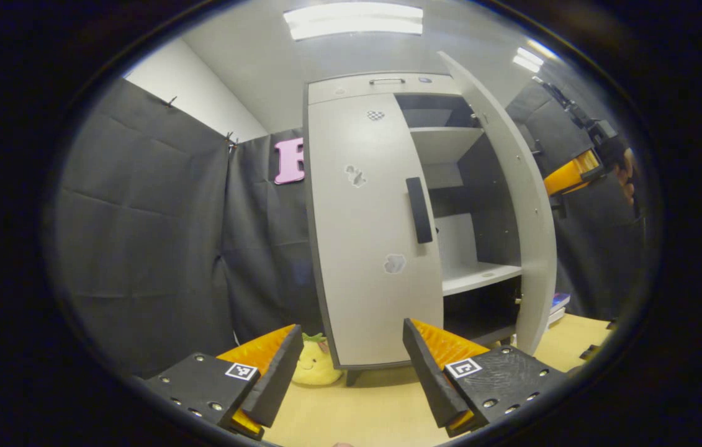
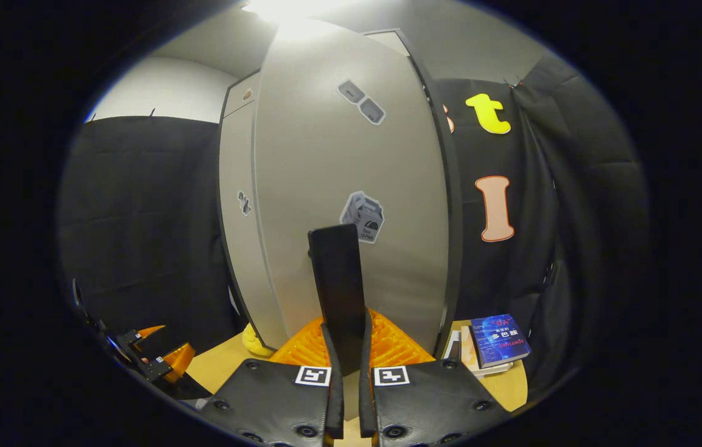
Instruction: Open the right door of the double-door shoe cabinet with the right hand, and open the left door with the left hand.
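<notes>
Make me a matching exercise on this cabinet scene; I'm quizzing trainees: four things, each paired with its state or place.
Things:
1 right door
2 left door
3 right claw
4 left claw

States:
A open, in front of the closed door
B swung open
C closed
D shut on the right door handle

Pairs: 1-B, 2-C, 3-D, 4-A

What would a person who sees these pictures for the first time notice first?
First, the tall grey shoe cabinet on the wooden table: its right door stands swung open, showing shelves, while its left door is closed. In the right gripper view, the right tool is shut on the right door's black handle. The left tool hangs open before the left door.
</notes>
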The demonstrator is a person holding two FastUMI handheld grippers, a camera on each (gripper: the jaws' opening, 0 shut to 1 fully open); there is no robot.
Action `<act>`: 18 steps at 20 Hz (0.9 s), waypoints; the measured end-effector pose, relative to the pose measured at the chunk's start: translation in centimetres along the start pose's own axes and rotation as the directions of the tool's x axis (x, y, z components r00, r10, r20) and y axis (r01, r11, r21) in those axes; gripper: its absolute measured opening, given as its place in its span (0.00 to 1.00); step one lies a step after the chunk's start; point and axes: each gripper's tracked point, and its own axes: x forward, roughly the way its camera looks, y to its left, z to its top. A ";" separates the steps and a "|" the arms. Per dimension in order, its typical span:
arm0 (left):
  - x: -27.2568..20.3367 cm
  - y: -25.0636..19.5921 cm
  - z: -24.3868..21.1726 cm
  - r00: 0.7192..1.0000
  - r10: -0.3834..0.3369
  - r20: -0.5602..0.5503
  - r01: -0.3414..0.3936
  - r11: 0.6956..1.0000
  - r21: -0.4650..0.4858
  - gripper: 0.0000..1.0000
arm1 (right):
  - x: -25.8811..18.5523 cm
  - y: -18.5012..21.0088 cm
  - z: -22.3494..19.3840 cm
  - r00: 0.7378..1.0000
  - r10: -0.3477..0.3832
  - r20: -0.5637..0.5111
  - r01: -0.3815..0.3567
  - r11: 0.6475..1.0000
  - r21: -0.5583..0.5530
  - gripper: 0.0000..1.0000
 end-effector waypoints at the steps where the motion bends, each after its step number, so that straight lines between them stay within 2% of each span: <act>1: 0.0 -0.4 0.0 1.000 -0.003 -0.002 0.003 1.000 -0.003 0.95 | -0.1 -0.1 0.1 1.000 -0.003 0.004 0.003 1.000 -0.008 0.11; 6: 0.2 -2.1 0.1 1.000 -0.020 -0.007 0.020 1.000 0.002 0.94 | -0.5 -0.7 0.0 1.000 -0.007 0.014 0.007 1.000 -0.018 0.09; 11: 0.3 -3.5 0.5 0.999 -0.035 -0.001 0.035 0.999 0.013 0.95 | -0.9 -1.3 0.1 1.000 -0.012 0.023 0.012 1.000 -0.011 0.11; 12: 0.3 -3.8 0.6 0.999 -0.037 0.000 0.037 0.999 0.014 0.95 | -1.0 -1.5 0.1 1.000 -0.018 0.024 0.018 1.000 -0.015 0.09; 15: 0.3 -4.9 0.9 0.999 -0.048 0.007 0.048 0.999 0.017 0.95 | -1.5 -2.9 0.3 0.999 -0.045 0.030 0.046 0.999 -0.011 0.11; 16: 0.3 -5.2 1.0 0.999 -0.053 0.008 0.053 0.998 0.018 0.95 | -1.7 -3.5 0.3 0.998 -0.058 0.033 0.058 0.998 -0.010 0.09; 18: 0.6 -6.3 1.0 0.998 -0.070 0.007 0.069 0.997 0.017 0.95 | -1.9 -5.1 0.5 0.994 -0.099 0.042 0.099 0.995 -0.014 0.11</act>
